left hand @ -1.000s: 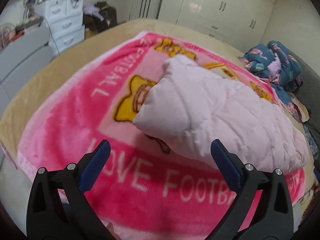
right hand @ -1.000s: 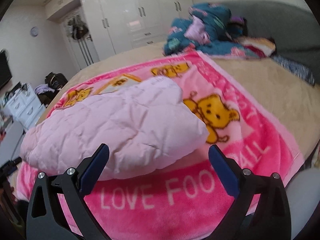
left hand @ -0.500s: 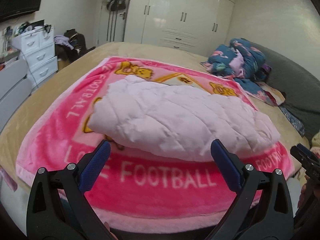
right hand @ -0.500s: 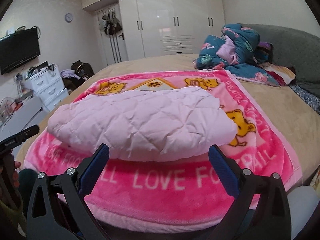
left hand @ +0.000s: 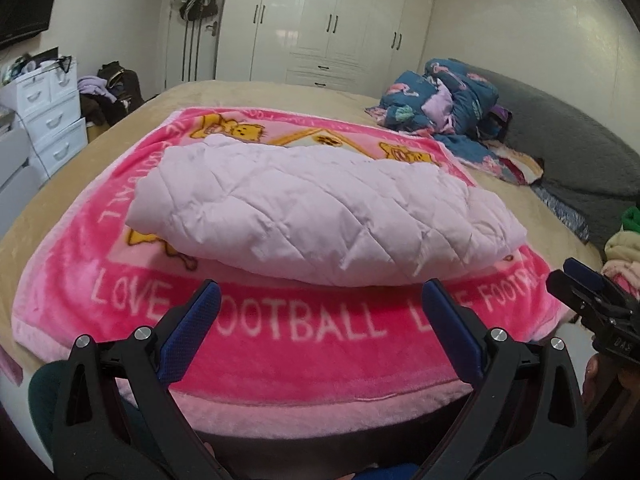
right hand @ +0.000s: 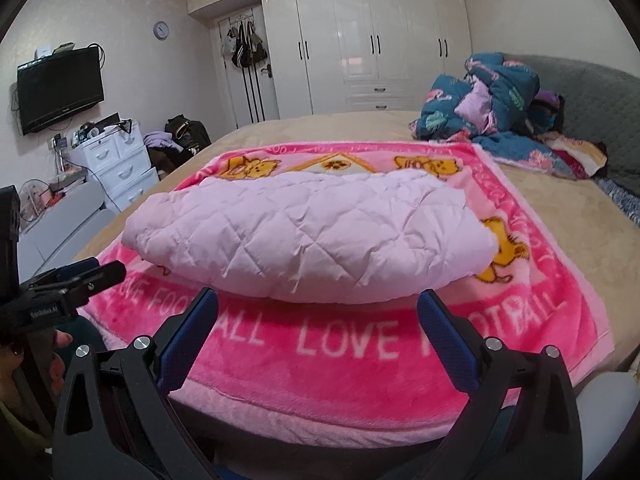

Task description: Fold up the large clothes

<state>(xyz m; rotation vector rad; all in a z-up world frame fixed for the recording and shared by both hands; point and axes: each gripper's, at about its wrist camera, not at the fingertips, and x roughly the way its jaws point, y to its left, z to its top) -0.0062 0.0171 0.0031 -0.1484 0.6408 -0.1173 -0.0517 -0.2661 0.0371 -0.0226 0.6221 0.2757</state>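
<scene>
Holding both tools back from the near edge of the bed [left hand: 48, 200], we see the left gripper [left hand: 318, 304] with its blue-padded tongs spread wide and empty, and the right gripper [right hand: 318, 308] spread wide and empty too. In each view the other gripper shows at the side margin, apart from the cloth.

Our task's thing, the pale pink quilted jacket [left hand: 316, 216], lies folded into a thick oblong bundle in the middle of a bright pink blanket [left hand: 312, 344] lettered "LOVE FOOTBALL" with yellow bear figures. The bundle's long side runs across in front of us, and a band of lettered blanket lies between it and the tongs. Nothing sits on top of it or between it and us.

Further off, at the far right corner of the bed, a heap of blue patterned bedding [right hand: 492, 100] rests against a grey headboard [right hand: 596, 120], well apart from the jacket. Beyond the bed stand white wardrobes [right hand: 380, 40]. On the left we see white drawer units [right hand: 120, 164], a wall-mounted television [right hand: 60, 88], a round wall clock [right hand: 161, 31] and bags hanging on a door [right hand: 244, 50].
</scene>
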